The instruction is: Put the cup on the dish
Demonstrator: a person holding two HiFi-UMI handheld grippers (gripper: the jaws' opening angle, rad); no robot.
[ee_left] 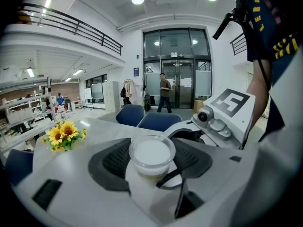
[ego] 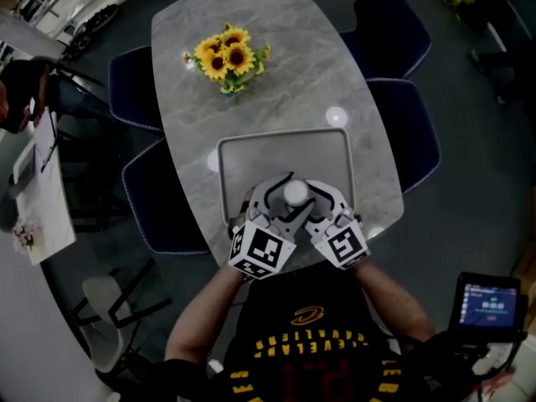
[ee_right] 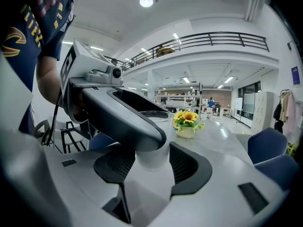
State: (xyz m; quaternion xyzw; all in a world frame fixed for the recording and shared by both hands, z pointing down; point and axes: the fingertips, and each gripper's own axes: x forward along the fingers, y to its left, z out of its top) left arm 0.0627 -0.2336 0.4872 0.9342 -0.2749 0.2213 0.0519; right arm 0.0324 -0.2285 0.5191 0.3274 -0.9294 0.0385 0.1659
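A small white cup (ego: pixel 295 193) hangs over the near end of a grey rectangular tray (ego: pixel 285 145) on the marble table (ego: pixel 251 23). Both grippers meet at it from the table's near edge. My left gripper (ego: pixel 281 198) is shut on the cup (ee_left: pixel 151 151), with a black pad pressed to each side; the cup is clear-walled with white contents. My right gripper (ego: pixel 311 196) comes in from the right and is also shut on the cup (ee_right: pixel 152 159), partly covered by the left gripper's jaw in the right gripper view. No separate dish shows; the tray looks bare.
A vase of sunflowers (ego: pixel 226 57) stands at the far end of the table. Dark blue chairs (ego: pixel 394 32) line both long sides. A lit tablet (ego: pixel 490 304) sits at the lower right, and a white side table (ego: pixel 38 199) at the left.
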